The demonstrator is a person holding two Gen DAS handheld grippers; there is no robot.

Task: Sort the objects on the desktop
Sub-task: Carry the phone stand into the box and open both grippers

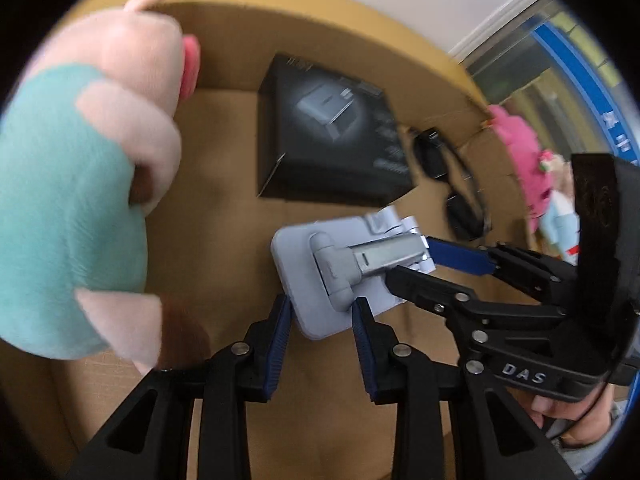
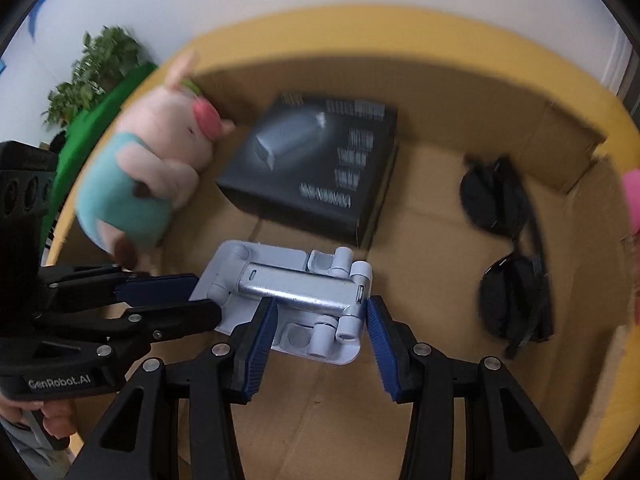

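Right wrist view shows your folding phone stand point(image 2: 296, 304) low inside the cardboard box point(image 2: 440, 380), both grippers at it. Right gripper point(image 2: 320, 320) fingers straddle it wide; left gripper point(image 1: 320, 316) fingers stand apart, gripping nothing. Judged step: depositing the stand. Next, withdraw clear. Legible: "GenRobot.AI", "DAS".

It looks like an office or lab room: white walls, a potted green plant point(image 2: 96, 68), a glass partition with a blue sign point(image 1: 580, 80), and a yellow worktop point(image 2: 400, 20).
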